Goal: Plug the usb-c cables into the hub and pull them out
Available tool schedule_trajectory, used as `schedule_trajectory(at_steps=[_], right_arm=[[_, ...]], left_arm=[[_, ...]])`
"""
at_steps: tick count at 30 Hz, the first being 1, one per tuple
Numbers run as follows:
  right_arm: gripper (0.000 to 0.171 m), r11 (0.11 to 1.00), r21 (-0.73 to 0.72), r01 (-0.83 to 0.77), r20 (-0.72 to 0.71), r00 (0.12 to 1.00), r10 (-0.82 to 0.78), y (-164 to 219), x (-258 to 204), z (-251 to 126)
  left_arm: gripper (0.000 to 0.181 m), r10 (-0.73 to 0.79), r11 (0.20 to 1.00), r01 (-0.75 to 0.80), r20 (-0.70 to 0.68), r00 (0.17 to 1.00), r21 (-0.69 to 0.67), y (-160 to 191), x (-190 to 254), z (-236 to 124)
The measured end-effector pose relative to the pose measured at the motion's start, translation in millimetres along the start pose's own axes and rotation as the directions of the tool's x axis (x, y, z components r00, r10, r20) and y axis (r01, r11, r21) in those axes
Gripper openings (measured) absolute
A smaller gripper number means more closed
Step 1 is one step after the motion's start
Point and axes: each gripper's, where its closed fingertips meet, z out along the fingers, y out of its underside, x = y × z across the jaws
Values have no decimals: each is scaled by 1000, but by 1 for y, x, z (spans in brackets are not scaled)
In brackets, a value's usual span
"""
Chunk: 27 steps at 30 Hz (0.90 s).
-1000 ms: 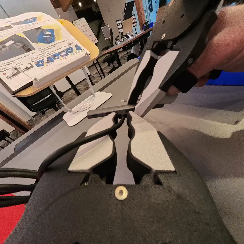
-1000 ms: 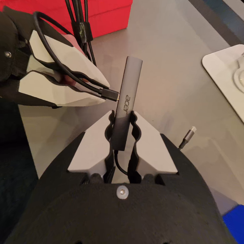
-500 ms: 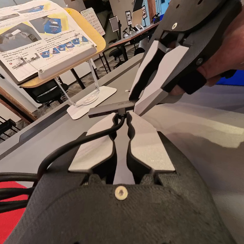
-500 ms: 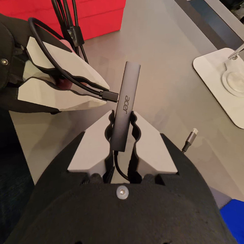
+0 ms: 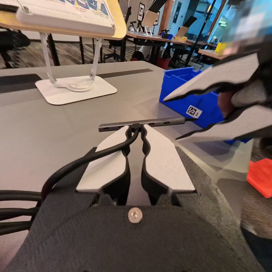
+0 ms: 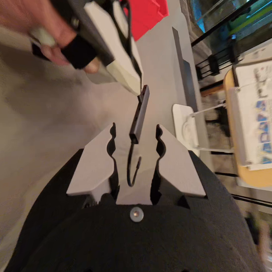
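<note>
The slim grey hub [image 5: 156, 122] hangs crosswise from a black USB-C cable plug [image 5: 136, 126] seated in its side. My left gripper [image 5: 135, 128] is shut on that plug, and the cable [image 5: 88, 159] loops back over its left finger. My right gripper [image 6: 135, 125] is open and holds nothing. The hub [image 6: 142, 108] lies between and beyond its fingertips without touching them. The hub's own short tail cable [image 6: 130, 169] dangles between the fingers. The right gripper [image 5: 169, 120] also shows at the right of the left wrist view, with the jaws wide apart.
A blue bin [image 5: 184, 89] stands behind the hub on the grey table [image 5: 44, 132]. A white stand base [image 5: 76, 91] carries an instruction board at the back left. A red box [image 6: 147, 17] lies beyond the left gripper [image 6: 138, 88]. A person's hand [image 6: 51, 32] holds the left gripper.
My right gripper has opened, let go of the hub and drawn back. The plug has gone into the hub, which now hangs from the left gripper's plug. Both views have swung round.
</note>
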Motion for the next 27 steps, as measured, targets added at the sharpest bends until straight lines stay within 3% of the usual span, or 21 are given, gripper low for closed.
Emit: schedule_trajectory(at_steps=[2,5,10,14,15,17,21,27], right_arm=[[45,988,-102,112,-105,987,-123,6,4,12],[6,973,-136,185,-174,963,-207,6,7,20],[6,989,-123,80,-123,988,-96,5,17,18],[7,995,-96,-19,-127,992,7,4,43,3],[6,995,-93,-47,-138,990,34,4,52,-4],[7,990,-125,-63,-173,984,41,12,73,-16],[7,985,-106,-139,-208,971,115,25,112,-47],[7,956,-105,-275,-212,945,248,68,181,-128]], left_arm=[[12,-41,999,40,-35,999,-3,-2,5,1],[12,-77,997,76,-84,993,-26,-2,14,0],[12,-126,992,127,-113,986,0,-10,16,-1],[58,-23,998,38,-248,969,59,-38,51,-11],[60,28,997,-7,-257,966,79,-45,59,-15],[51,111,983,-64,-281,953,170,-66,73,-28],[37,111,960,-19,-316,942,281,-97,75,-51],[28,115,961,-40,-267,957,274,-82,57,-55]])
